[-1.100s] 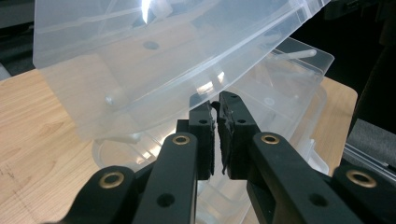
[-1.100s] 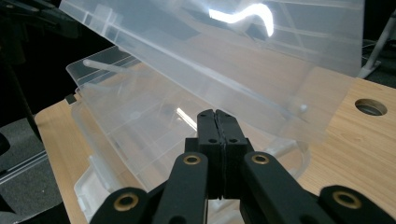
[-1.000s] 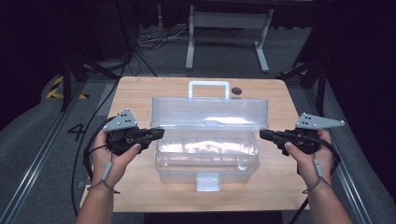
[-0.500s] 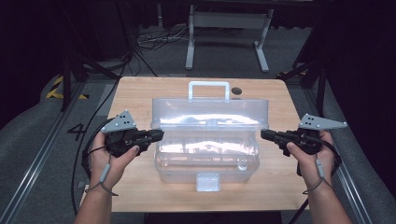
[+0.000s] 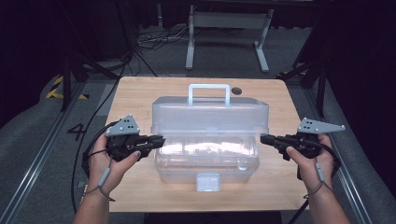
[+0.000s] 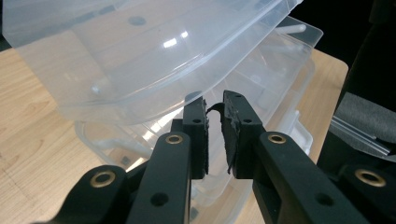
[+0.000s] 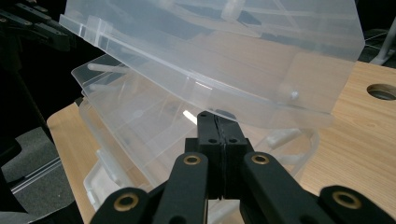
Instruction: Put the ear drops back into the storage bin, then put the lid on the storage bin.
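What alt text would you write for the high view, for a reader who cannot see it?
A clear plastic box with its lid raised sits on a wooden table. A person's hands hold the left gripper and the right gripper at its two ends.

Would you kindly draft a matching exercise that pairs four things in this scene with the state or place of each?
Things:
1. left gripper
2. right gripper
3. box lid
4. white latch

States or places:
A. jaws pressed together
B. raised at the front, open
C. jaws slightly apart
D. on the front of the box base, nearest the person

Pairs: 1-C, 2-A, 3-B, 4-D
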Motion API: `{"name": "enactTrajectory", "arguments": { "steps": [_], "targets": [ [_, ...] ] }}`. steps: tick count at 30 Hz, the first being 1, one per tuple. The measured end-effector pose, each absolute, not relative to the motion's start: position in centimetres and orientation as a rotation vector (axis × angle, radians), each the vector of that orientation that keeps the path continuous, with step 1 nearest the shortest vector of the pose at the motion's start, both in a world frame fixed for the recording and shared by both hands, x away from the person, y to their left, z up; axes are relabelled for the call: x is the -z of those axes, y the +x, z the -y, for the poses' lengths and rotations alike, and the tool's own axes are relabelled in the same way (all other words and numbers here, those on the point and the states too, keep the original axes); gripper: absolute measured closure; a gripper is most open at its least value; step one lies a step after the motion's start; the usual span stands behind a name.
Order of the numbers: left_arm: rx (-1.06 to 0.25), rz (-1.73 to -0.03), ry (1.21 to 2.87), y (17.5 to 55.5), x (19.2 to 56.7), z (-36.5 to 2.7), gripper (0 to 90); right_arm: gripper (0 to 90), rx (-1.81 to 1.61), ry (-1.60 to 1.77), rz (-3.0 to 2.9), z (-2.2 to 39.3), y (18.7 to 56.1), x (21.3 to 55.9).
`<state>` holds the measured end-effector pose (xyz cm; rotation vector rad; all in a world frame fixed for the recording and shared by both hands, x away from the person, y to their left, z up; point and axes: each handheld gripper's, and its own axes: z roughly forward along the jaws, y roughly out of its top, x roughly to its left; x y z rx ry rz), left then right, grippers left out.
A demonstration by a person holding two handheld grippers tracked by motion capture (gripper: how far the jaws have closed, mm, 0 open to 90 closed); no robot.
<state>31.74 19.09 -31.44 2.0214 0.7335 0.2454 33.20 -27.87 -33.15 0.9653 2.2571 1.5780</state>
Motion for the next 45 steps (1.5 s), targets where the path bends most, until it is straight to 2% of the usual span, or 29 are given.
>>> {"name": "enactTrajectory", "arguments": {
  "steps": [34,45],
  "targets": [
    [-0.157,-0.713,2.187,30.8,32.2,-18.2,78.8,90.0,-1.520,0.974,-2.370,27.9,32.1,34.7],
    [-0.129,-0.753,2.217,30.2,32.5,-18.6,78.0,90.0,-1.469,0.972,-2.427,27.8,31.9,35.1]
  ]
}}
